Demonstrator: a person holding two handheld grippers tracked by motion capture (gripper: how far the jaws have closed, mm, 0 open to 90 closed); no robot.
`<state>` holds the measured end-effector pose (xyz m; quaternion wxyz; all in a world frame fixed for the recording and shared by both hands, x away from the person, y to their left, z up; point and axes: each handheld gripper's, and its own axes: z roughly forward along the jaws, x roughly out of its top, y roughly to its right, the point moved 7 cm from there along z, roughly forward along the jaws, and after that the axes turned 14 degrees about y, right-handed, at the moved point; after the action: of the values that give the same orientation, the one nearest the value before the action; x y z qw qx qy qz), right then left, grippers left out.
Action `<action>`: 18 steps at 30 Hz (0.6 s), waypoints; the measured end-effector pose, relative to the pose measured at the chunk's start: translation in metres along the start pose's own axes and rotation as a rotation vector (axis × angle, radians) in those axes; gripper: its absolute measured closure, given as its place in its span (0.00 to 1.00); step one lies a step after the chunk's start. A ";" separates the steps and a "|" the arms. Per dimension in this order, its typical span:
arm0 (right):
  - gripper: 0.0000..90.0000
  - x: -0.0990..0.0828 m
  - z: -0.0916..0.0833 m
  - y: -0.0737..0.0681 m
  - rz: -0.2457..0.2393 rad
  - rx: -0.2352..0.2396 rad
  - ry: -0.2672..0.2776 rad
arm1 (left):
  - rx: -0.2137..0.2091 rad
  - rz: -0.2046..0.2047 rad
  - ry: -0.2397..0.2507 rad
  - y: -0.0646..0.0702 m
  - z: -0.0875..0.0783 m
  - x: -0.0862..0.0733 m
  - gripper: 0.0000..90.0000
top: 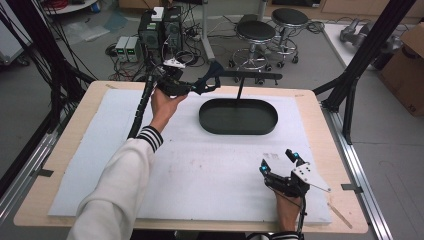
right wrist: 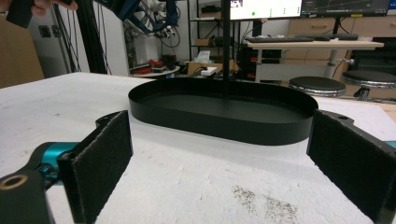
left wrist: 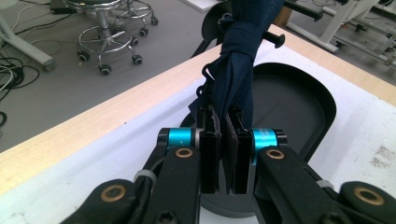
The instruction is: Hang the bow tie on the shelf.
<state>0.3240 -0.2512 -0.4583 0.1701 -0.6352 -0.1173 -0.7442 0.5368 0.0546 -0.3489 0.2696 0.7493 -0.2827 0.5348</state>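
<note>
A dark navy cloth (top: 212,77) hangs from the horizontal bar (top: 255,75) of a black stand, whose thin post (top: 240,89) rises from a black oval tray (top: 205,117). My left gripper (top: 197,89) is raised at the tray's far left and is shut on the cloth's lower end. In the left gripper view the pads (left wrist: 212,135) pinch the bunched cloth (left wrist: 238,60) above the tray (left wrist: 299,98). My right gripper (top: 278,161) rests open on the white mat at the near right. Nothing lies between its pads (right wrist: 100,158), which face the tray (right wrist: 219,123) and post (right wrist: 226,46).
A white foam mat (top: 210,175) covers the wooden table (top: 320,130). Black frame struts (top: 360,55) stand at the far right and left corners. Two stools (top: 256,32), computer cases (top: 160,27) and cables sit on the floor behind. A cardboard box (top: 407,65) is at the right.
</note>
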 end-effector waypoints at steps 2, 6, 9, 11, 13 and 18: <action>0.07 0.000 0.000 0.000 0.000 0.000 0.000 | 0.003 0.002 -0.006 0.000 0.000 -0.001 0.94; 0.07 0.000 0.000 0.000 0.001 0.000 0.000 | 0.004 -0.001 -0.014 0.000 0.002 -0.004 0.94; 0.07 0.000 0.000 0.000 0.000 0.000 0.004 | 0.002 -0.010 -0.020 -0.001 0.003 -0.009 0.92; 0.07 0.000 0.000 0.000 0.001 0.000 0.005 | 0.006 -0.012 -0.027 -0.002 0.003 -0.014 0.91; 0.07 0.000 0.000 0.000 -0.001 0.001 0.004 | 0.006 -0.019 -0.023 -0.002 0.003 -0.017 0.90; 0.07 0.000 0.000 0.000 -0.005 0.001 0.004 | 0.006 -0.005 -0.034 -0.003 0.002 -0.021 0.83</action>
<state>0.3239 -0.2512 -0.4581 0.1688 -0.6335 -0.1188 -0.7457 0.5343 0.0583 -0.3702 0.2638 0.7599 -0.2834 0.5221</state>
